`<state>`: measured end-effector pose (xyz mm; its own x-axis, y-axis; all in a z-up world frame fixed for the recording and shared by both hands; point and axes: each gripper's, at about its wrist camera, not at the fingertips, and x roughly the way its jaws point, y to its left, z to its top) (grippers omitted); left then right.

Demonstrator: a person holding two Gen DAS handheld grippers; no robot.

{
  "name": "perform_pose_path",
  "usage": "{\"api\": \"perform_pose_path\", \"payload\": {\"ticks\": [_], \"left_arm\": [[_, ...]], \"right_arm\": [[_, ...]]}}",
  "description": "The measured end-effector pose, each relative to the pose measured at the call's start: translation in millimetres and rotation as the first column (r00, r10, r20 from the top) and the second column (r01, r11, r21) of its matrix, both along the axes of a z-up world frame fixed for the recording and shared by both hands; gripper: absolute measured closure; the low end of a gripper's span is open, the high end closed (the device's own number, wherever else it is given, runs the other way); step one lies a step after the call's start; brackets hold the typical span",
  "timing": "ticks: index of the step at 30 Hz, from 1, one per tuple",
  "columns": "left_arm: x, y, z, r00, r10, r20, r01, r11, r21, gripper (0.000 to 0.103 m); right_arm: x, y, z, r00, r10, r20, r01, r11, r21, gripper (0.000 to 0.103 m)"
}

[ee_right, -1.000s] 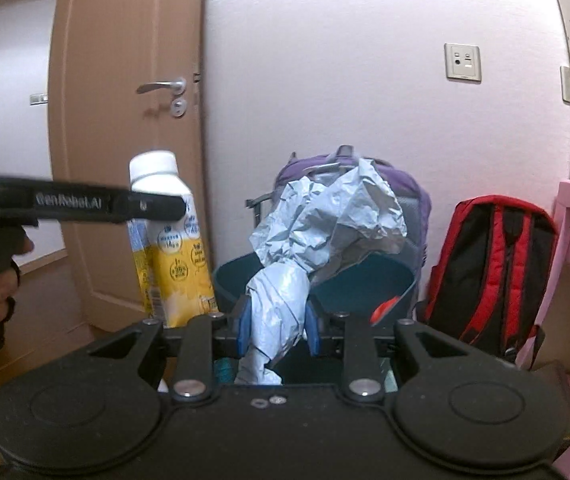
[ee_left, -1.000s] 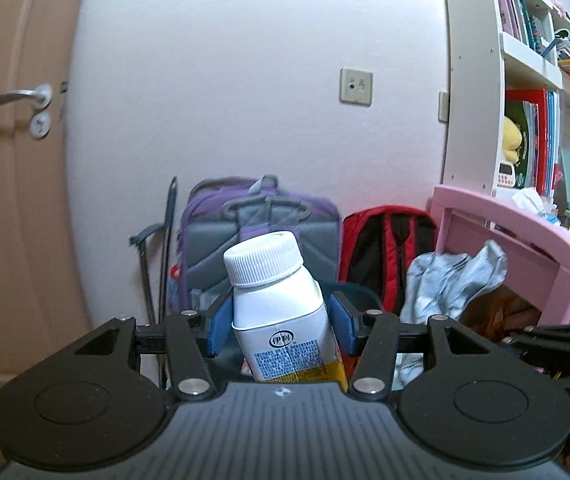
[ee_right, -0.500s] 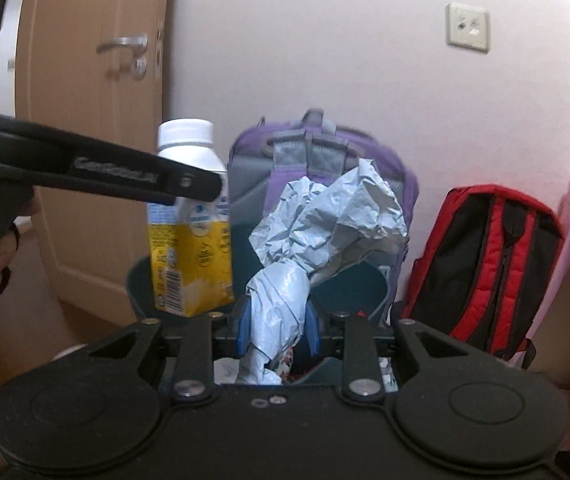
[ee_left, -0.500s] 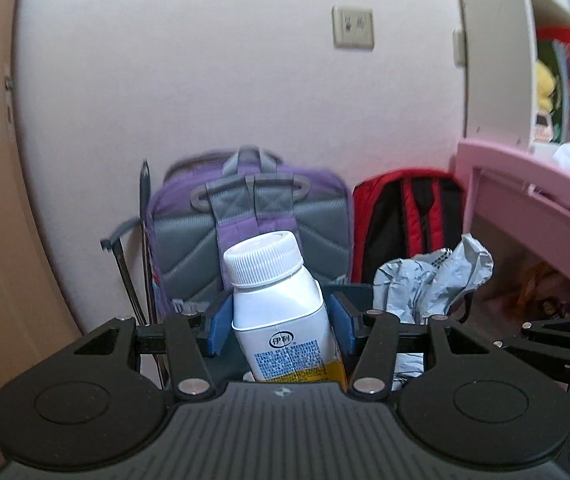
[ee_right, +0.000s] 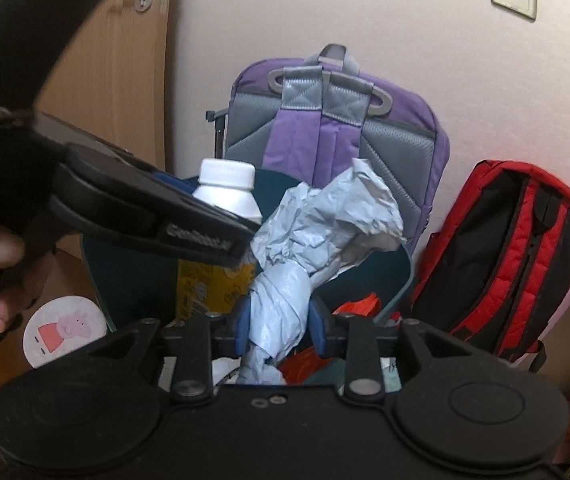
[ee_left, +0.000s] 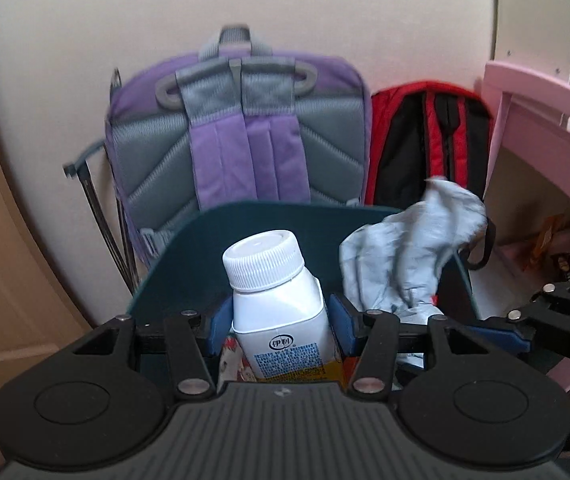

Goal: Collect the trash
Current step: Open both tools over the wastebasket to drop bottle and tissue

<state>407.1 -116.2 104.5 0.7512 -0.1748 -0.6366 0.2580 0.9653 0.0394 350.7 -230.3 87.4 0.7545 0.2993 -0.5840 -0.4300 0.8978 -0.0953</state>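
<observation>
My left gripper [ee_left: 280, 330] is shut on a white milk bottle [ee_left: 281, 316] with a white cap and a blue and yellow label, held over the mouth of a dark teal trash bin [ee_left: 189, 244]. My right gripper [ee_right: 281, 330] is shut on a crumpled grey-white paper bag [ee_right: 317, 236], also held over the bin [ee_right: 125, 276]. The bottle [ee_right: 227, 190] shows in the right wrist view behind the left gripper's body. The paper bag [ee_left: 409, 256] shows in the left wrist view to the right of the bottle. Red and white trash lies inside the bin.
A purple and grey backpack [ee_left: 241, 136] leans on the wall behind the bin, with a red and black backpack [ee_right: 517, 252] to its right. A pink desk [ee_left: 545, 120] is at the right, a wooden door [ee_right: 117, 60] at the left. A round cartoon-pig disc [ee_right: 65, 326] lies on the floor.
Both grippers have moved forward and down toward the bin, tilting to look into it. The bottle and the paper bag are now over the bin's mouth, still gripped.
</observation>
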Motion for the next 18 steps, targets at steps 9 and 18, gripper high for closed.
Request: {"api": "perform_pose_path", "payload": {"ticks": [9,18], "left_arm": [[6.4,-0.4,-14.2,0.999,0.001,-0.037,-0.003,0.999,-0.048,0.040],[-27.6,5.2,-5.5,1.000,0.006,0.003,-0.006,0.998,-0.057,0.033]], "right_arm": [[2.6,-5.1,-3.0,1.000,-0.014,-0.012,0.014,1.000,0.016,0.064],[-19.9,-19.7,11.4,0.999,-0.054,-0.003,0.053,0.990,0.127,0.060]]}}
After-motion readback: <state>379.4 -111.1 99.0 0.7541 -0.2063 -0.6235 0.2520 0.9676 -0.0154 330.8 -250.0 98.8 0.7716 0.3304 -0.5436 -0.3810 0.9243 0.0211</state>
